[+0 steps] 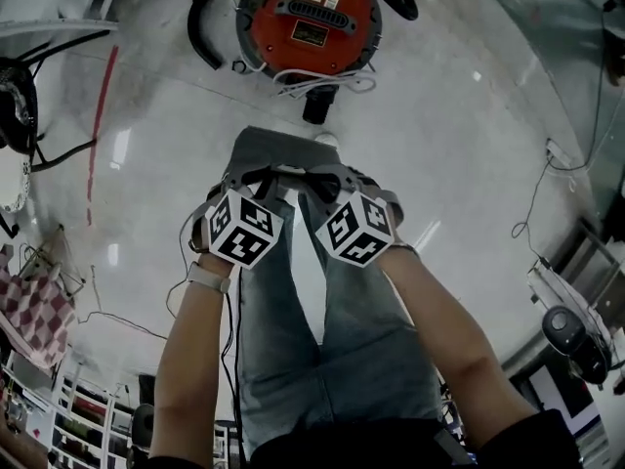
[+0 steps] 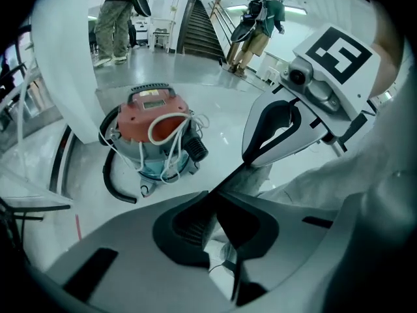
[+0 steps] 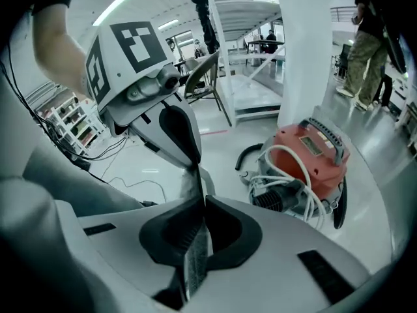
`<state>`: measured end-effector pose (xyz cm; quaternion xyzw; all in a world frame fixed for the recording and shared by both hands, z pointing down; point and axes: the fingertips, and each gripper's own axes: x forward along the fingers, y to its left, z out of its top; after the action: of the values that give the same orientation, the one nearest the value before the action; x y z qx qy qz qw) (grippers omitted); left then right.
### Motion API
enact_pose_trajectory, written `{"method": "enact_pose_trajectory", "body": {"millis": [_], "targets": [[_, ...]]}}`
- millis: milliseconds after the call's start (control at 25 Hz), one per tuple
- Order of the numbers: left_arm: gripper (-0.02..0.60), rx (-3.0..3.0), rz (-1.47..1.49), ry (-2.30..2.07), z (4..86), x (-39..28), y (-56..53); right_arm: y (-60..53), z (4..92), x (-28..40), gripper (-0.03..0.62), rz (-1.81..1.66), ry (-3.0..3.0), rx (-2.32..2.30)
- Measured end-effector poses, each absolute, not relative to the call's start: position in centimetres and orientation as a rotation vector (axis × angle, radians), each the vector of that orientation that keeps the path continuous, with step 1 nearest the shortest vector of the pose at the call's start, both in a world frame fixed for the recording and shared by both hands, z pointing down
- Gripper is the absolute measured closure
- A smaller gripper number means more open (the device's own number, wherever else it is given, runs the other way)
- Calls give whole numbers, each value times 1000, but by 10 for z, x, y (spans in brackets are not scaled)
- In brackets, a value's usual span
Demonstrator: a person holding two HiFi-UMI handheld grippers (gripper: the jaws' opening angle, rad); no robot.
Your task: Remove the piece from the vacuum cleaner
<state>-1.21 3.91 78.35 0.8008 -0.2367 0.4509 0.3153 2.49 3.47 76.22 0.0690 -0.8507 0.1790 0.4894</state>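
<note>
The vacuum cleaner (image 1: 311,16) is a red-topped drum standing on the grey floor ahead of me, with a white cord (image 1: 322,84) looped over it and a short black ribbed port (image 1: 319,106) on the side facing me. It also shows in the left gripper view as the vacuum cleaner (image 2: 155,124) and in the right gripper view as the vacuum cleaner (image 3: 305,156). My left gripper (image 1: 256,182) and right gripper (image 1: 330,184) are held side by side above my knees, well short of it. Both are shut with nothing between the jaws.
A black hose (image 1: 201,25) curls round the vacuum's left side. Cables (image 1: 59,149) trail over the floor at left, and a checked cloth (image 1: 34,306) lies there. Another machine (image 1: 571,335) stands at right. A white pillar (image 3: 303,51), a staircase (image 2: 195,31) and people (image 2: 257,25) are behind.
</note>
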Motion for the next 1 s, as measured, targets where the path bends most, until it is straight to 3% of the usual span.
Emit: {"method": "enact_pose_trajectory", "body": {"millis": [360,1000], "targets": [[532,2156,1074,-799,697,-51,21,15,679,-13,554,310,-2120,150],[535,2318,996,-926,464,-87,-3,-6,440,-48,554,189,-2216,235]]}}
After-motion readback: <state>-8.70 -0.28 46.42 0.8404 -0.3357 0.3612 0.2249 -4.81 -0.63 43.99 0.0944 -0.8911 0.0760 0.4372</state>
